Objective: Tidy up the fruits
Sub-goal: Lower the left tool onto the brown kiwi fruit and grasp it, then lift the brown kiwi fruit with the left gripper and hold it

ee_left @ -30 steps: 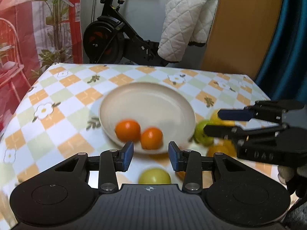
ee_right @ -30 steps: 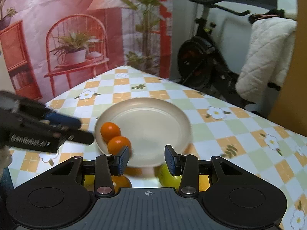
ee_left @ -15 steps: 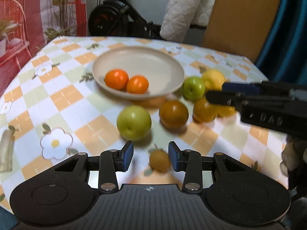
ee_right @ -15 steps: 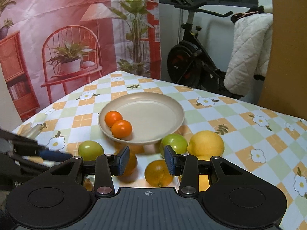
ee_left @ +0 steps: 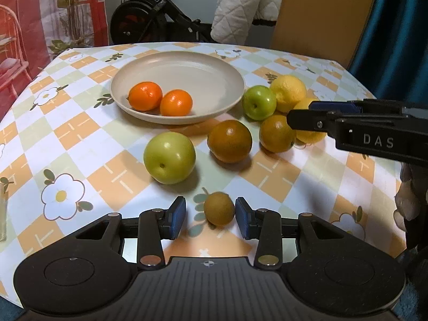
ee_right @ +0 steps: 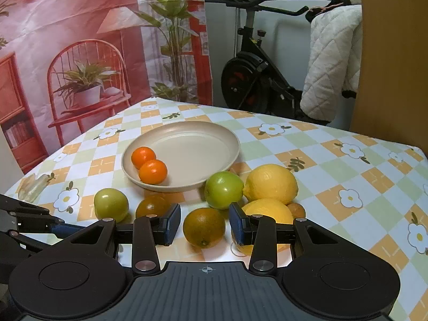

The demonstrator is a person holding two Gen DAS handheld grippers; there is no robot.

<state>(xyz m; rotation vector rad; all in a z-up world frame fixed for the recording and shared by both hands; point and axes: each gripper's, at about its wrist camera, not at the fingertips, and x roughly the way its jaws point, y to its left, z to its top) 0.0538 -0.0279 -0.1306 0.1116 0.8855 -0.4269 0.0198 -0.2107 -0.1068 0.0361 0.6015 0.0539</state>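
A beige plate [ee_left: 214, 80] holds two bright oranges [ee_left: 145, 95] on the checked tablecloth; it also shows in the right wrist view [ee_right: 214, 144]. In front of it lie two green apples [ee_left: 169, 157], two dark oranges [ee_left: 229, 141], two lemons [ee_left: 288, 93] and a small brown kiwi [ee_left: 219, 208]. My left gripper [ee_left: 210, 218] is open, with the kiwi between its fingers, close to the right pad. My right gripper [ee_right: 204, 223] is open, with a dark orange [ee_right: 203, 227] just ahead between its fingers. The right gripper also shows in the left wrist view [ee_left: 307, 115], beside the lemons.
An exercise bike [ee_right: 256, 80] with a white quilted cloth [ee_right: 331, 61] stands behind the table. A wooden panel [ee_left: 321, 13] and a blue curtain [ee_left: 396, 26] are at the back right. A second small brown fruit [ee_right: 296, 210] lies behind the near lemon.
Both grippers have pulled back from the plate toward the near edge of the table. The left gripper has come down around the kiwi; the right one now faces a dark orange.
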